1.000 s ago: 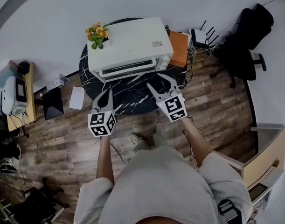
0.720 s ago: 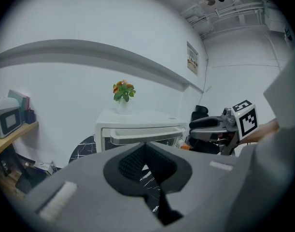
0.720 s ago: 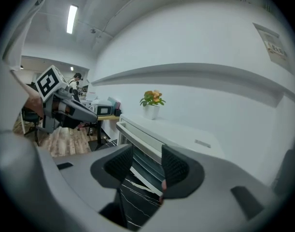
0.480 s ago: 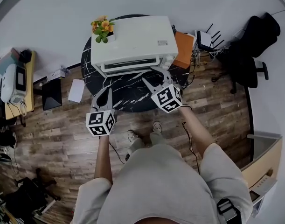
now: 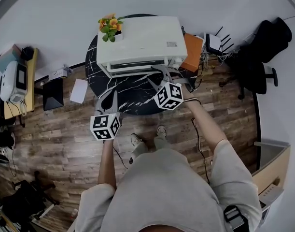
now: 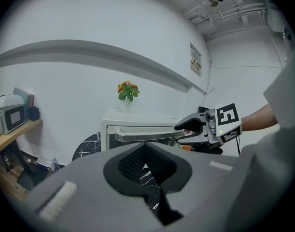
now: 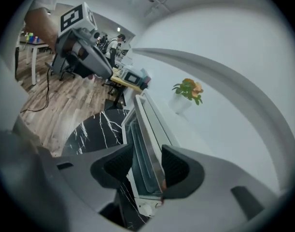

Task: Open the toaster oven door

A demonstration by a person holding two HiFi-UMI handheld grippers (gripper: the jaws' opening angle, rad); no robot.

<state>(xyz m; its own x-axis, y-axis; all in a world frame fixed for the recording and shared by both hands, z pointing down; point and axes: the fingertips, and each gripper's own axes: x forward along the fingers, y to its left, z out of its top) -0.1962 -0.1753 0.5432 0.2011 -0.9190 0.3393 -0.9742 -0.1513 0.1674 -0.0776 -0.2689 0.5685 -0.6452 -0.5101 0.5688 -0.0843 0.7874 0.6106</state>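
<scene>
Frankly, we can make out little behind the glass of the toaster oven (image 5: 137,40), whose door sits closed. In the head view the tips of the right tool (image 7: 148,164) blur into the oven front. The right gripper view is clearer: that tool is open, with the door handle (image 7: 148,129) running between its pads. The lower right of the oven front is cut off by one pad. The oven stands at the far side of the round black counter (image 5: 133,98), a flower pot (image 5: 111,24) on top. Our right arm reaches forward. The left tool (image 6: 146,159) hangs over the counter's near edge, pads together on nothing.
</scene>
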